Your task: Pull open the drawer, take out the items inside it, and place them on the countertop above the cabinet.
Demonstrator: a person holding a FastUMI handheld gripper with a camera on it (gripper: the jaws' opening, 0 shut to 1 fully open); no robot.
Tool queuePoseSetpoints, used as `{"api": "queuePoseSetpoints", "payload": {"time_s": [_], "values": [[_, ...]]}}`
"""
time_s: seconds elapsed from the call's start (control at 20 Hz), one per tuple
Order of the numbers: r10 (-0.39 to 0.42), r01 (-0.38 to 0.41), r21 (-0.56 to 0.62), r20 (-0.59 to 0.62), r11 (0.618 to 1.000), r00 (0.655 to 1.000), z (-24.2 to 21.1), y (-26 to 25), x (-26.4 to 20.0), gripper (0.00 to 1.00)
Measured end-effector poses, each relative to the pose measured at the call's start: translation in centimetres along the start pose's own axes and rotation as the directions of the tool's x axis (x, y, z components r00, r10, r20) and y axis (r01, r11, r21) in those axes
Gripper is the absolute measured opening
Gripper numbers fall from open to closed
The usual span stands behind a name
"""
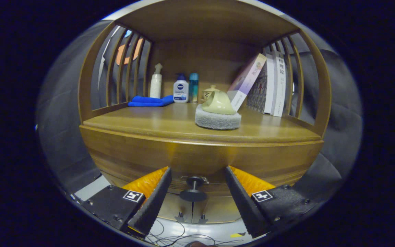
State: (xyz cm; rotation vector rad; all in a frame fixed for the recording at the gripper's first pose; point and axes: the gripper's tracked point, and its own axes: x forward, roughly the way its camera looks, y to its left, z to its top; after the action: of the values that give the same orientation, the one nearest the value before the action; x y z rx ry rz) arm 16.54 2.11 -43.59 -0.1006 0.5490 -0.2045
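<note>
Gripper view looks straight at a wooden cabinet [201,151] with an open shelf above a closed drawer front. The hand-held gripper [197,185] is spread wide, holding nothing, its two fingers [156,199] standing to either side of the drawer knob [193,192]. The knob is a dark round pull on a short stem, and it sits between the fingers without touching either. The drawer [197,164] appears shut, its front flush under the edge of the worktop [142,125]; its contents cannot be seen.

On the worktop, near the front and a little right of centre, lies a grey scrubbing pad [217,120] with a pale yellow-green handle piece [219,103] resting on top of it. Behind it stands a small cream lidded jar [210,92]. Further back, along the rear panel, stand a white spray bottle [156,81], a white pump bottle with a blue cap [180,89] and a slim teal bottle [193,87], close together. A folded blue cloth [150,101] lies just left of the pump bottle. On the right, several books [273,85] stand by the slatted side, one leaning against them at a tilt.

Below the cabinet, thin cables [180,236] trail over a light floor.
</note>
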Motion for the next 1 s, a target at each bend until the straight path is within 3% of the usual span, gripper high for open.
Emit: {"api": "queuePoseSetpoints", "payload": {"time_s": [0.2, 0.55, 1.0], "values": [[0.044, -0.044, 0.045, -0.008, 0.998, 0.999, 1.4, -0.8, -2.4, 1.0], [0.127, -0.13, 0.018, 0.127, 0.991, 0.984, 7.9, -1.3, -11.9, 1.0], [0.152, -0.153, -0.015, 0.269, 0.988, 0.951, 15.3, -5.4, -23.5, 1.0]]}}
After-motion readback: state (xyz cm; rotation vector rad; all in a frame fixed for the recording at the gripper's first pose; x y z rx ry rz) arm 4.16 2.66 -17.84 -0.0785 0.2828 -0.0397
